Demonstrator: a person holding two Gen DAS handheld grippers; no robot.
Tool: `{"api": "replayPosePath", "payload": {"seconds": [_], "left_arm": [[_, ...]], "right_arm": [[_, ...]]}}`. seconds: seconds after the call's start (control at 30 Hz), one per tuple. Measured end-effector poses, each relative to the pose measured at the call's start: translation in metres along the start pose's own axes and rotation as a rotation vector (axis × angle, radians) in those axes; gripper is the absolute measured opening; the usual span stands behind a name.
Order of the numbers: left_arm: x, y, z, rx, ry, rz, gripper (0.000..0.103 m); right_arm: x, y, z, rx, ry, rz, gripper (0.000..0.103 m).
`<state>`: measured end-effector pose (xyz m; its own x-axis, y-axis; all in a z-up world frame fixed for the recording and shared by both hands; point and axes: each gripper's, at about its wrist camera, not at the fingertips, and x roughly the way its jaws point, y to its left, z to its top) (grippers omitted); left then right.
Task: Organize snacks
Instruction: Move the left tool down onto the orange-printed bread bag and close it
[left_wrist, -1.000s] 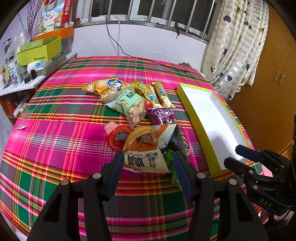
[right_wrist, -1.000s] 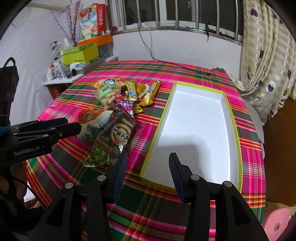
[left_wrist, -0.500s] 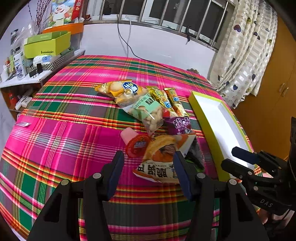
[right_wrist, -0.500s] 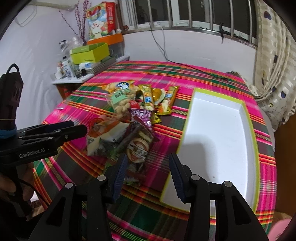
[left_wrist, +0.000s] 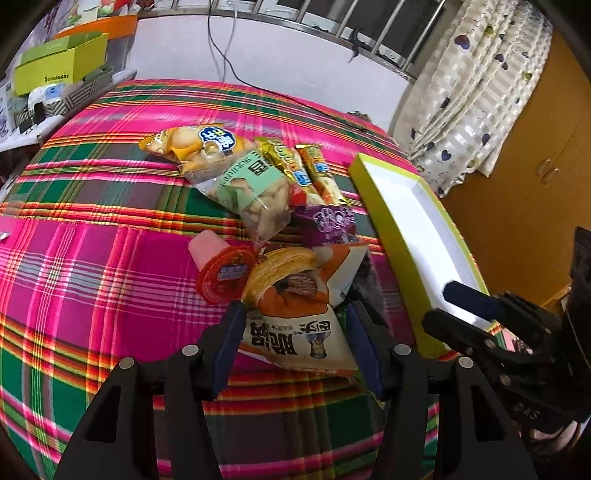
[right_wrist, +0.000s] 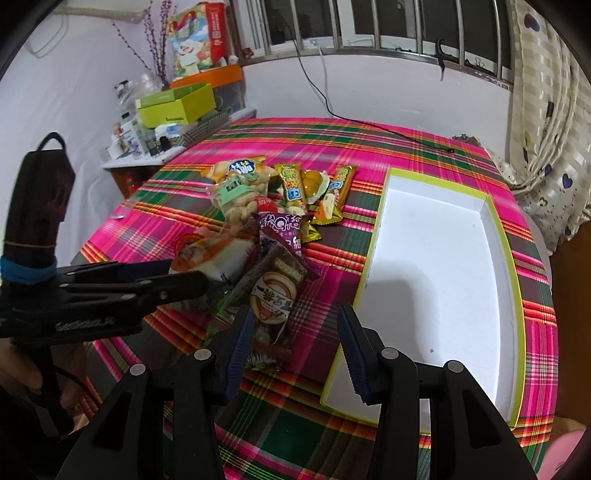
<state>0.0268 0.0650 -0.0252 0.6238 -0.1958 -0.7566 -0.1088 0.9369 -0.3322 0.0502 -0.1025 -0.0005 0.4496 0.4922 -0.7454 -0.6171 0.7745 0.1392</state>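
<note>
A pile of snack packets lies on the plaid tablecloth beside a white tray with a lime rim (left_wrist: 384, 206) (right_wrist: 513, 266). My left gripper (left_wrist: 293, 345) is open, its fingers on either side of the near end of an orange and white pastry packet (left_wrist: 295, 306) (right_wrist: 218, 258). A red jelly cup (left_wrist: 223, 275) lies just left of it. My right gripper (right_wrist: 295, 350) is open over the near end of a dark packet with a round label (right_wrist: 273, 299). Farther back lie a purple packet (right_wrist: 280, 225), a green-labelled nut bag (left_wrist: 247, 184) and yellow bars (left_wrist: 317, 170).
The tray is empty and sits right of the pile. A shelf with a green box (right_wrist: 177, 105) and clutter stands at the table's far left. A black cable (right_wrist: 388, 129) runs over the far side. A curtain (right_wrist: 546, 110) hangs at the right.
Both grippers have moved in toward the pile. The left gripper's fingers now flank the pastry packet. The right gripper has shifted left from the tray to the dark packet.
</note>
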Motion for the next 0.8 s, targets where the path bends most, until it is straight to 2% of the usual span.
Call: {"api": "replayPosePath", "payload": {"seconds": [0.17,0.23,0.43,0.8], "left_arm": [[0.008,0.0,0.005,0.016,0.008,0.002,0.058],[0.013,0.002,0.007,0.011,0.019,0.001,0.064],[0.026,0.004,0.008,0.022,0.048,-0.021,0.069],[0.016,0.016,0.0,-0.005,0.012,-0.09,0.067]], "right_arm": [[0.001,0.0,-0.001,0.004,0.003,0.003,0.045],[0.001,0.0,-0.001,0.003,0.003,0.002,0.045],[0.002,-0.001,-0.001,0.008,0.002,-0.002,0.045],[0.003,-0.001,-0.001,0.009,0.002,-0.005,0.045]]}}
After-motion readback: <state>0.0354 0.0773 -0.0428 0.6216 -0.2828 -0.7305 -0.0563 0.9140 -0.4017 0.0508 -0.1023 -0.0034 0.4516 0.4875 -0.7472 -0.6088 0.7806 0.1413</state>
